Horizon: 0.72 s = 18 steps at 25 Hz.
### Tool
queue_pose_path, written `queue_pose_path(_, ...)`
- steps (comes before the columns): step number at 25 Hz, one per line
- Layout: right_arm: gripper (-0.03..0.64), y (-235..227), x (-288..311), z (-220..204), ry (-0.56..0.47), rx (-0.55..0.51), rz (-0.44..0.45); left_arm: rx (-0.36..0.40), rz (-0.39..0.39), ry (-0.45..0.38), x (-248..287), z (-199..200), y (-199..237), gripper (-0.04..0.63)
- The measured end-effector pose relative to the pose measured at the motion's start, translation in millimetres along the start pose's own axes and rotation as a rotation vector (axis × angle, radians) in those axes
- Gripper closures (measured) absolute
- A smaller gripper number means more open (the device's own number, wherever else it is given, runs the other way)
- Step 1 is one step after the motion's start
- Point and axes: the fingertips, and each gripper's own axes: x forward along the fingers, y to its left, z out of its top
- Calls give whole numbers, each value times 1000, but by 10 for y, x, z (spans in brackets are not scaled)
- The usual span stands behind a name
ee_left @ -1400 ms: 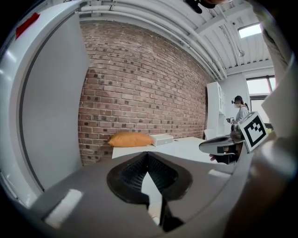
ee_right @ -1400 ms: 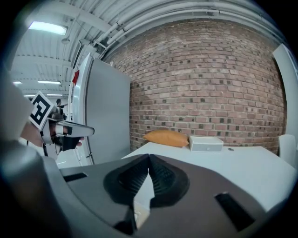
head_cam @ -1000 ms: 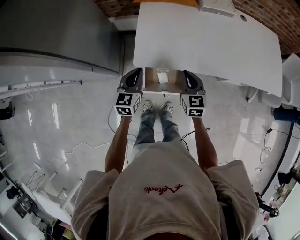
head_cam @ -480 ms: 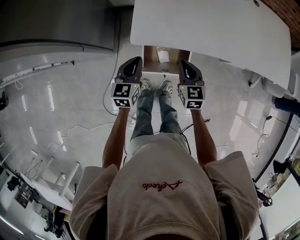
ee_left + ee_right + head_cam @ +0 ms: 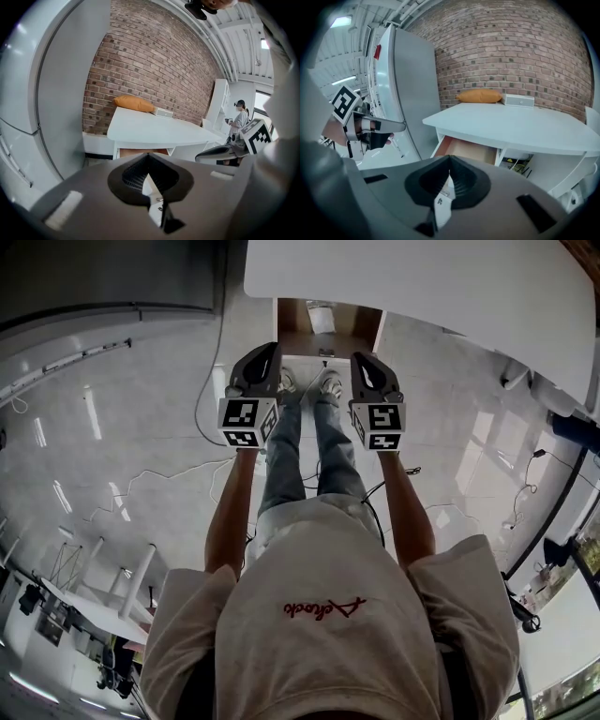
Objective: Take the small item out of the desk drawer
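Under the white desk (image 5: 422, 282) the wooden drawer (image 5: 323, 329) stands pulled out, and a small pale item (image 5: 324, 317) lies inside it. My left gripper (image 5: 270, 350) hangs just in front of the drawer's left corner, shut and holding nothing. On the other side my right gripper (image 5: 361, 359) is level with it, also shut and holding nothing. In the right gripper view the closed tips (image 5: 450, 159) point at the open drawer (image 5: 466, 150); the item is hidden there. The left gripper (image 5: 149, 157) faces the desk (image 5: 154, 131) from its left end.
A tall grey fridge (image 5: 408, 93) stands left of the desk. An orange cushion (image 5: 480, 96) and a white box (image 5: 519, 100) lie at the desk's back by the brick wall. Cables (image 5: 169, 484) trail over the glossy floor. Another person (image 5: 240, 117) stands far right.
Both grippers have sunk and drawn back from beside the drawer to just in front of it, still shut. The desk has slid toward the top of the head view.
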Motion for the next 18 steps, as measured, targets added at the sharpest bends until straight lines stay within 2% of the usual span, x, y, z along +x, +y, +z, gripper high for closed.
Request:
queue_pose_path(12, 606, 166, 167, -540, 91, -19, 60, -46, 4, 36, 101, -440, -31, 588)
queue_pose_path(18, 606, 162, 382, -664, 122, -39, 93, -61, -4, 56, 177, -570, -82, 588)
